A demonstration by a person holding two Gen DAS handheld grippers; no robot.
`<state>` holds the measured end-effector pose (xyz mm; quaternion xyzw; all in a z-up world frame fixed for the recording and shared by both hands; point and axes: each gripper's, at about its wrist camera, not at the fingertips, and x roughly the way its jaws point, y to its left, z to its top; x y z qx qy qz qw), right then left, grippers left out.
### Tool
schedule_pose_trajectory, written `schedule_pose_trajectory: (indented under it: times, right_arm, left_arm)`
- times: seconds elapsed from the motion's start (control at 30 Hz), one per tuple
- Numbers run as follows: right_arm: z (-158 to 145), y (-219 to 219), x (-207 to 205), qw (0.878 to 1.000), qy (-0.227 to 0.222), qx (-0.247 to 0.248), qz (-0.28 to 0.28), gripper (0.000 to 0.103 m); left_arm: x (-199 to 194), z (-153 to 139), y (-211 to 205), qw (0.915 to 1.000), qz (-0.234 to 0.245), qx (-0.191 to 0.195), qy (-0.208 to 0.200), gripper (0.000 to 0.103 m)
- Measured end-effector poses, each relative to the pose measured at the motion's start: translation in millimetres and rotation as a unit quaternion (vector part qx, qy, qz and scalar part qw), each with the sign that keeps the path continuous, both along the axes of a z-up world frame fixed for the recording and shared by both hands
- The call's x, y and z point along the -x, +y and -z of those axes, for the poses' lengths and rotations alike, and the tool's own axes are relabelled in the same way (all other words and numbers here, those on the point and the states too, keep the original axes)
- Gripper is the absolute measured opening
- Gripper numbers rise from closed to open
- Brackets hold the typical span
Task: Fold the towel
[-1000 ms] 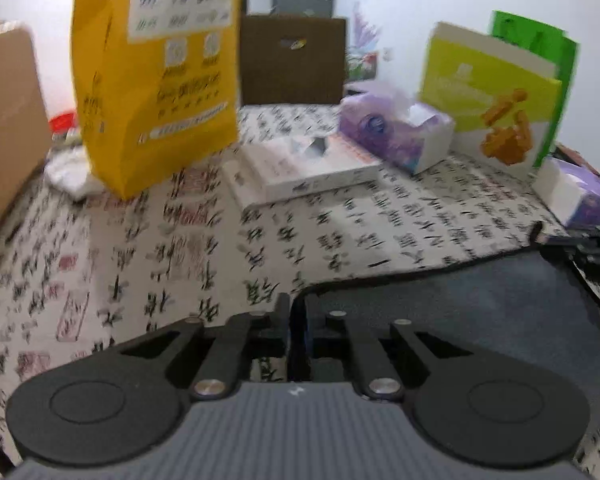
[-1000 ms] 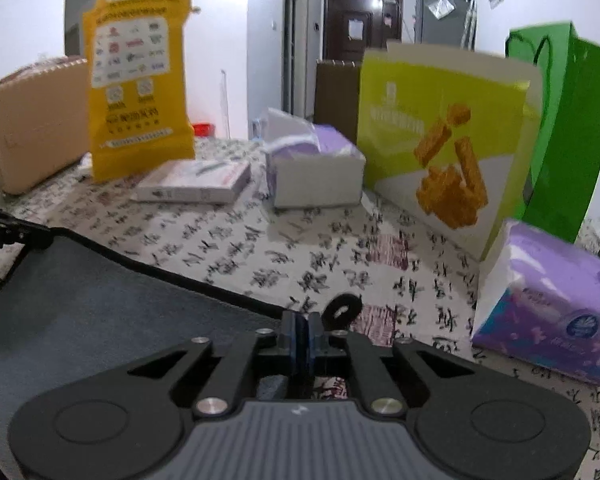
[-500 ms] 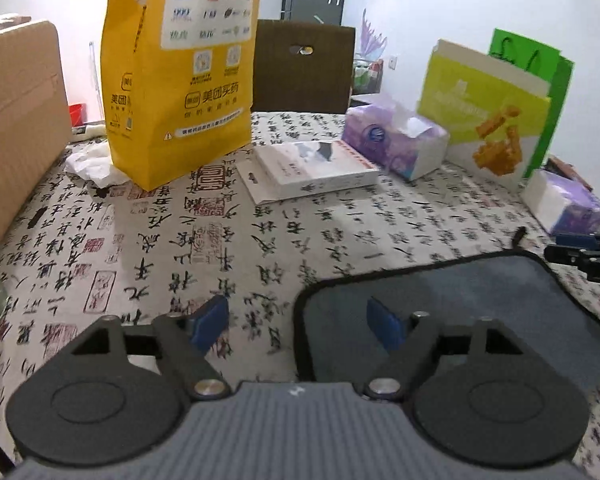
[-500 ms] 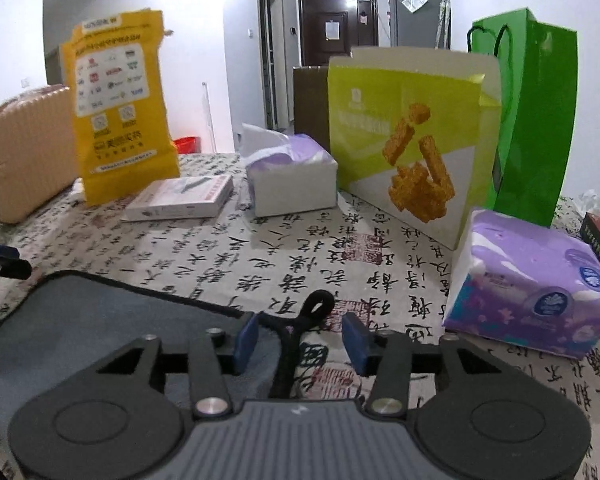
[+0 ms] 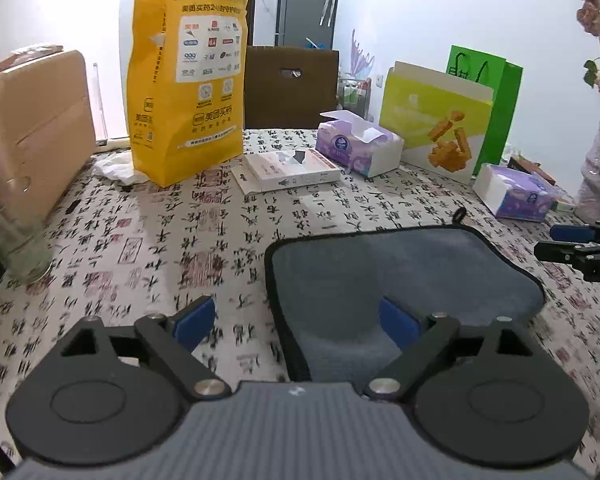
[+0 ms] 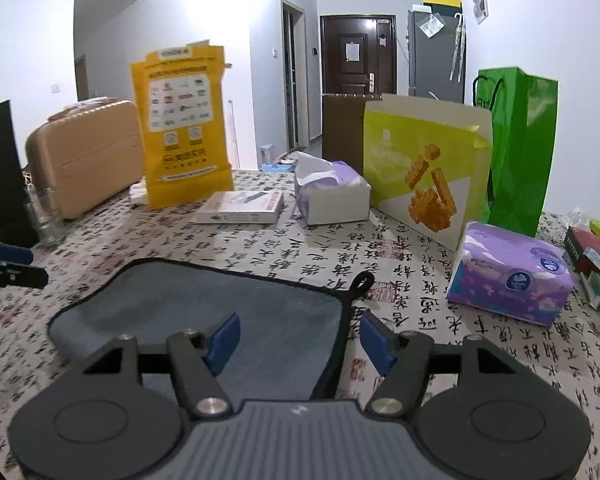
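1. Towel, grey microfibre with a black stitched border [image 5: 404,276], lying folded on the bench covered in a cloth printed with black calligraphy [image 5: 148,248], its small black hanging loop [image 6: 362,282] pointing toward the far side.
2. Left tool [image 5: 296,320] hovering with blue pads spread wide apart, straddling the towel's left edge and gripping nothing.
3. Right tool [image 6: 298,338] likewise gaping open, straddling the towel's right edge, one blue pad [image 6: 224,338] over the fabric and the other beyond the border.
4. Standing at the far side: tall yellow paper bag [image 5: 188,92], flat white carton [image 5: 288,168], opened purple tissue pack [image 5: 358,148], lime-green snack bag [image 5: 436,120].
5. Second purple tissue pack [image 6: 508,280] sitting right of the towel, apart from it.
6. Clear drinking glass [image 5: 14,240] sitting near the left rim.
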<state>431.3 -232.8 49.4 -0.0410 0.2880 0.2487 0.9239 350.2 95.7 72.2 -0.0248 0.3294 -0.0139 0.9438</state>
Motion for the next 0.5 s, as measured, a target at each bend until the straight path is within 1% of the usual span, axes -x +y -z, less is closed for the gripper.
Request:
schedule_pose_trajectory:
  times: [0.07,0.5]
  right_arm:
    - [-5,0,13,1.000,-0.004,0.000,-0.002,0.074]
    - [-28,-3,83,0.999,-0.032,-0.001,-0.010,0.075]
  left_arm:
    - [13,-1,-2,1.0000,0.002,-0.001,0.001,0.091]
    - [78,-10,-10,0.9999,0.001,-0.005,-0.013,0.092]
